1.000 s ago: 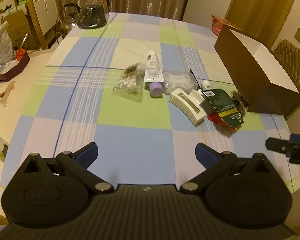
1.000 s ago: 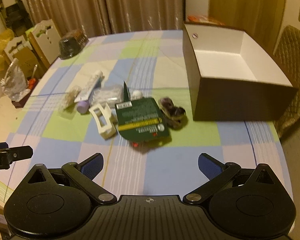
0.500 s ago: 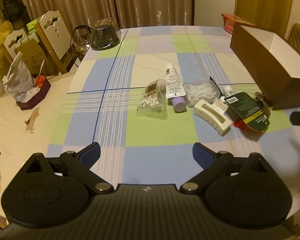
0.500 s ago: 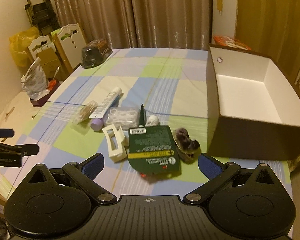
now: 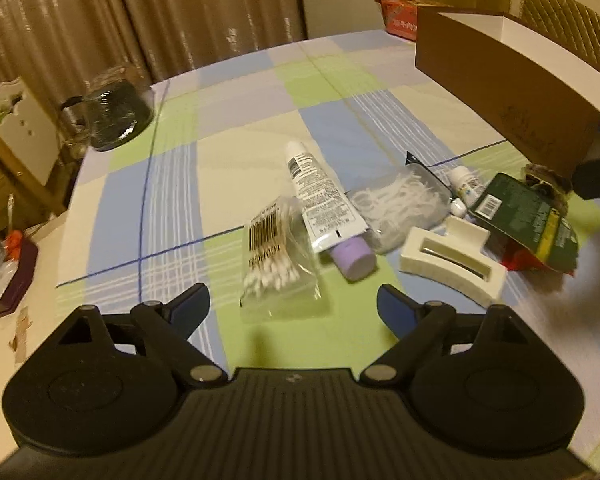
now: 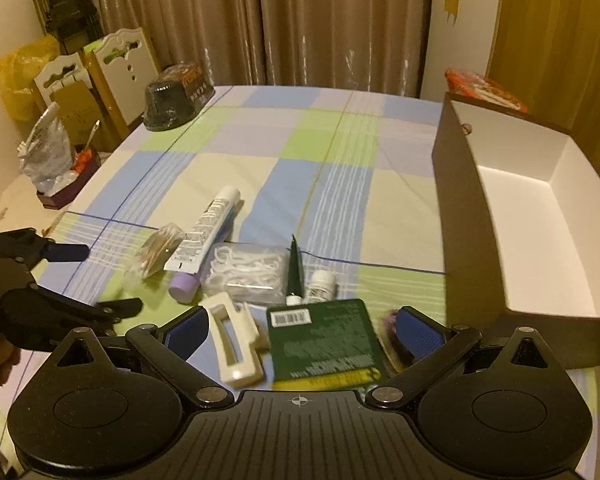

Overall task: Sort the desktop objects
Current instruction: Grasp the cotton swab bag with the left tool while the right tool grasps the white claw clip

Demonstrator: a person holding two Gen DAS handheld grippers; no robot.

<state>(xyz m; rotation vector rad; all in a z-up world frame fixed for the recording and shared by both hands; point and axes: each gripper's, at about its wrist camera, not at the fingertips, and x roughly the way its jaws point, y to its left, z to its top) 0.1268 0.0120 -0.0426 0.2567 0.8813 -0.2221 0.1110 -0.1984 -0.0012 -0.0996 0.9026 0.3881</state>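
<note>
Two grippers stand with jaws wide apart and hold nothing: the left gripper [image 5: 293, 300] hangs low in the frame over the clear plastic bag of cotton swabs [image 5: 274, 258], and the right gripper [image 6: 302, 330] sits at the bottom of its view with the dark green flat packet [image 6: 324, 342] lying between its blue pads. None of the clutter appears sorted yet; it lies in a loose cluster at mid-frame on the blue, green and cream checked tablecloth [image 6: 320, 160]. Beside the swab bag, the white squeeze tube with a lilac cap [image 5: 322, 208] overlaps it at one edge; to the right come a clear bag of white floss picks [image 5: 400, 204], a cream rectangular hair claw clip [image 5: 452, 262] and a small white bottle [image 5: 464, 186] tucked against the green packet. The brown cardboard box with a white inside [image 6: 536, 216] stands open and empty at the right of the frame, near the cluster but apart from it. The step in hand looks like the approach to a first pick, each gripper lined up on its own item. Next, I judge, the right gripper must drop lower and close across the thin packet's edges, which may slip or buckle, then carry it to the box; the left one needs a gentle pinch on the slack bag.
</note>
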